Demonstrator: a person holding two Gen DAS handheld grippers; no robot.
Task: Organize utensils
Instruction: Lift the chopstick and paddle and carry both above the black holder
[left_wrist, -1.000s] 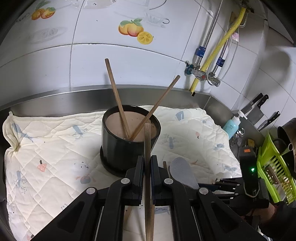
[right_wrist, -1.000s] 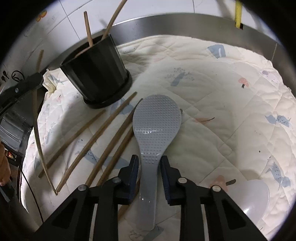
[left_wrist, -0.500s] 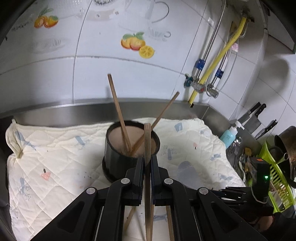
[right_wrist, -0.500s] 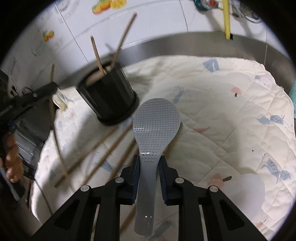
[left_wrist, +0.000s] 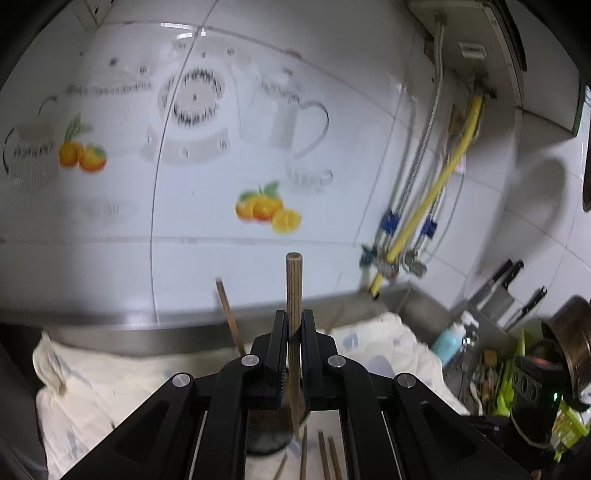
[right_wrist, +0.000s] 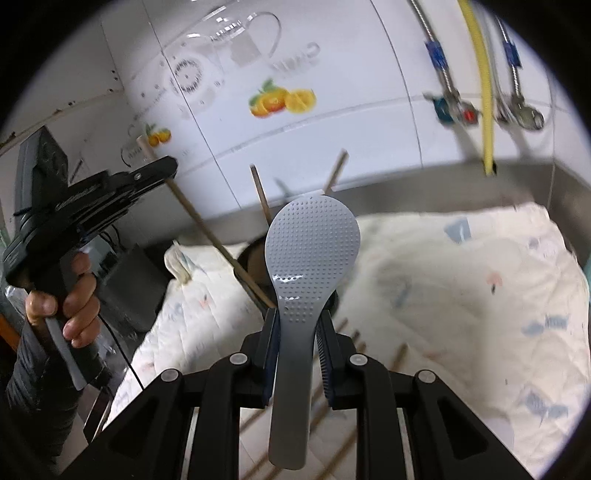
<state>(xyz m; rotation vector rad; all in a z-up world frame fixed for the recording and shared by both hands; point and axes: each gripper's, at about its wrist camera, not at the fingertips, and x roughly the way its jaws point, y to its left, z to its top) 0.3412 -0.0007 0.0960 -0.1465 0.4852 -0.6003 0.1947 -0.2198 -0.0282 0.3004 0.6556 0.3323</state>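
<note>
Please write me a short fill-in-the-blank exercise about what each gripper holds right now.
1. The left gripper is shut on a wooden ____.
2. The right gripper is shut on a grey rice ____.
3. More chopsticks lie on the quilted ____.

Missing words: chopstick; paddle; cloth.

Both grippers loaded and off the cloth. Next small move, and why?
Probably swing the left gripper over the black holder and tip its chopstick in. Two chopsticks already stand there, and the held one hangs just left of its mouth. The right gripper grips the grey rice paddle; it can follow.
</note>
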